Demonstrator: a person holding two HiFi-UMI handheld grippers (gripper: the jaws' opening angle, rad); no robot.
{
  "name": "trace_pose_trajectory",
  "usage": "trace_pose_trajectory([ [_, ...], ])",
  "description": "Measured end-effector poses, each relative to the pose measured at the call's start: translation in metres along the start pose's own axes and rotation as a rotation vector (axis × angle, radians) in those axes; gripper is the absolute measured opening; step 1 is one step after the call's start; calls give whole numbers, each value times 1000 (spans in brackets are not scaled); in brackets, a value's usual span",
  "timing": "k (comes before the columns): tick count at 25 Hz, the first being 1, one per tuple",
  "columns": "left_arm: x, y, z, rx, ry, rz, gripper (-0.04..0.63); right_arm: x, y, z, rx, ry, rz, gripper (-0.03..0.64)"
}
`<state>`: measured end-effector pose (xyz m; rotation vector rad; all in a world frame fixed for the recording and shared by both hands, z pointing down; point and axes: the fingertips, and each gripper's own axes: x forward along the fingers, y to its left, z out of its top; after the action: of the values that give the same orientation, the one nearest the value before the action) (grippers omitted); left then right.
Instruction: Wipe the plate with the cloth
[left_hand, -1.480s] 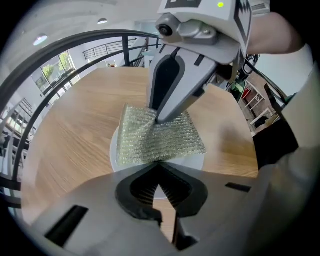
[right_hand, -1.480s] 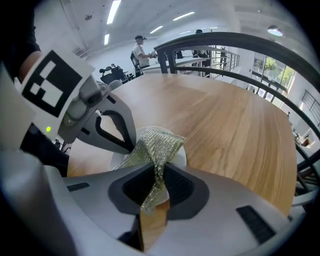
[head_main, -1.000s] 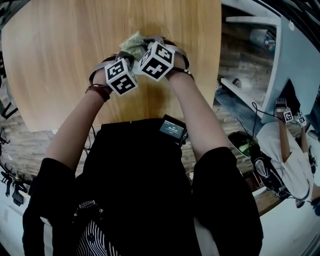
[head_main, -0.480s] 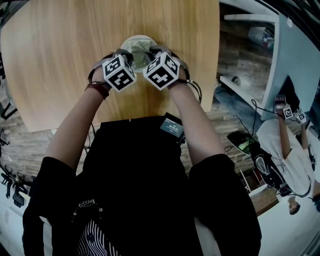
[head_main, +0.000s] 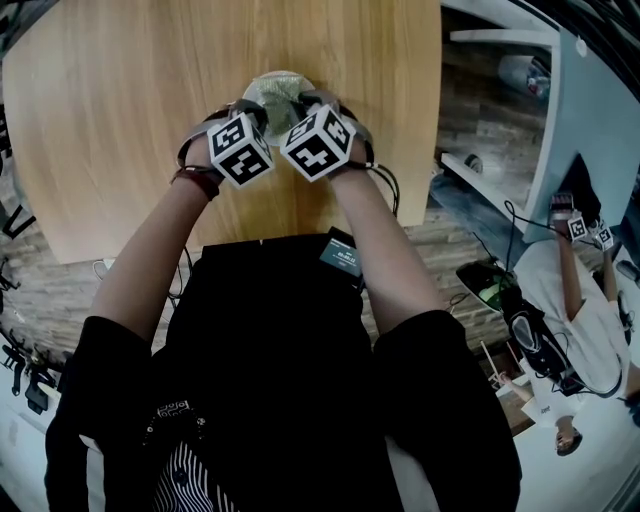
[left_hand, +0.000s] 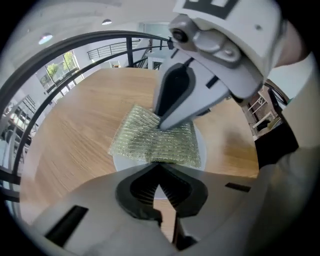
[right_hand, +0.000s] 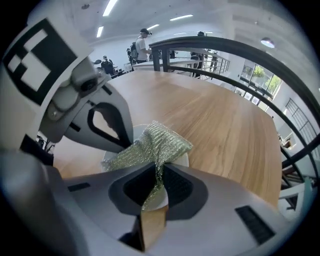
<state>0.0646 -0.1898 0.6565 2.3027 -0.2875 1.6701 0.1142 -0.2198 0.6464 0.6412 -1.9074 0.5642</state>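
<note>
Cloth (right_hand: 150, 147) now lowered onto plate (head_main: 285, 76), right tool (right_hand: 159, 170) clenching it, left tool (left_hand: 159, 170) pinching the rim, forearms (head_main: 150, 260) converging.

Cloth now spread on plate
The cloth (head_main: 272, 100), bunched a second ago, lies across the plate (head_main: 287, 78), whose rim has come into view. The left gripper (left_hand: 160, 181) and right gripper (right_hand: 156, 181) closed in on the plate.

A big light brown wooden table (head_main: 120, 120) is seen in the middle. A dark wooden plank floor (head_main: 480, 110) is seen to its right, and a white shelf frame (head_main: 545, 120) is stood on it. A person in a white shirt (head_main: 590, 330) is seen at the far right. A black curved metal railing (right_hand: 235, 47) is set past the table's far edge. People (right_hand: 142, 42) are seen beyond it, under long ceiling lights (right_hand: 107, 7).
</note>
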Motion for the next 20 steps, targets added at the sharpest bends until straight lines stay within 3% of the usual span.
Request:
trace_pose_trajectory([
  [6,1,-7,-3,35,14,1,-8,1,-1,-6,-40,24,26,55],
  [11,-1,-6,1,-5,13,-33,-8,2,-19,21,-47,15,-14,55],
  [16,1,-7,-2,13,13,-34,-8,-3,17,-15,42,39,39,54],
  [20,-1,-4,-3,39,22,-29,-8,-3,14,-17,-14,72,57,54],
])
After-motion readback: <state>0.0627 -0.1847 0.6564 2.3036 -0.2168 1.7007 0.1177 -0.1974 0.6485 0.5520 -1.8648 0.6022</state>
